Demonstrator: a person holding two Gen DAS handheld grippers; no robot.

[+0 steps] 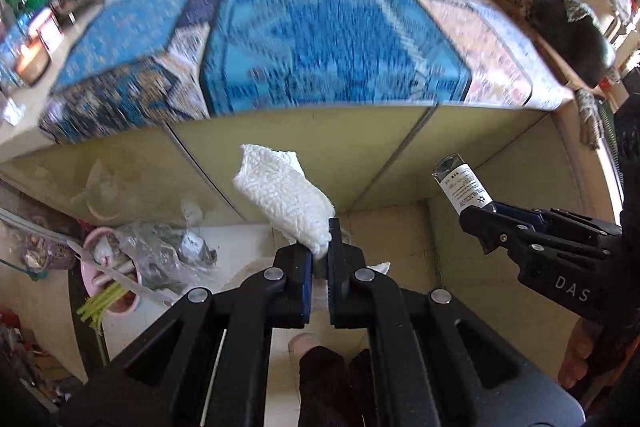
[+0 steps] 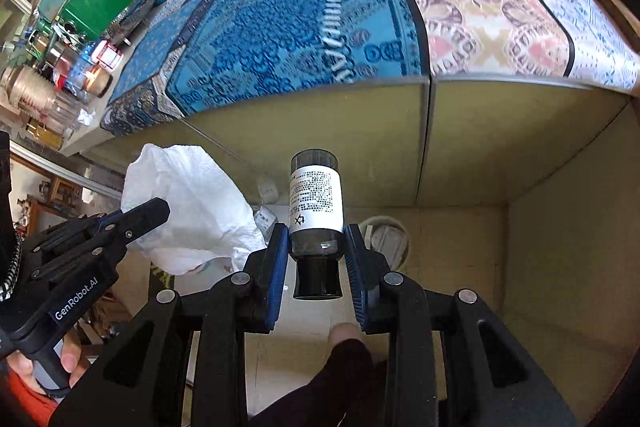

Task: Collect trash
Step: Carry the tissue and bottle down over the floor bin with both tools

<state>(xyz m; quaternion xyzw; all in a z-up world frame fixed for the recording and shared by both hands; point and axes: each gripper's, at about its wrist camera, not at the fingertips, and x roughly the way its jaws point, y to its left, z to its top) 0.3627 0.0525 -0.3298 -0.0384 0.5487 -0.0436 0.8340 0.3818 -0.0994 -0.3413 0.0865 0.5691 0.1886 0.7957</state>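
Observation:
In the left wrist view my left gripper (image 1: 320,255) is shut on a crumpled white paper towel (image 1: 284,199), which sticks up and to the left from the pads. My right gripper (image 2: 316,247) is shut on a small dark bottle (image 2: 316,199) with a white printed label, its black cap toward the camera. Both are held in the air in front of the yellow-green cabinet front (image 2: 400,139), below the table edge. Each view shows the other tool: the right gripper (image 1: 476,219) with the bottle (image 1: 460,183) on the right, and the left gripper (image 2: 160,211) with the towel (image 2: 192,203) on the left.
A table with a blue patterned cloth (image 1: 320,39) fills the top, with a green box (image 2: 100,3) and jars at its left end. On the floor are a pink bin (image 1: 112,291) with scraps and plastic bags, a round white container (image 2: 384,239) and the person's foot (image 1: 304,343).

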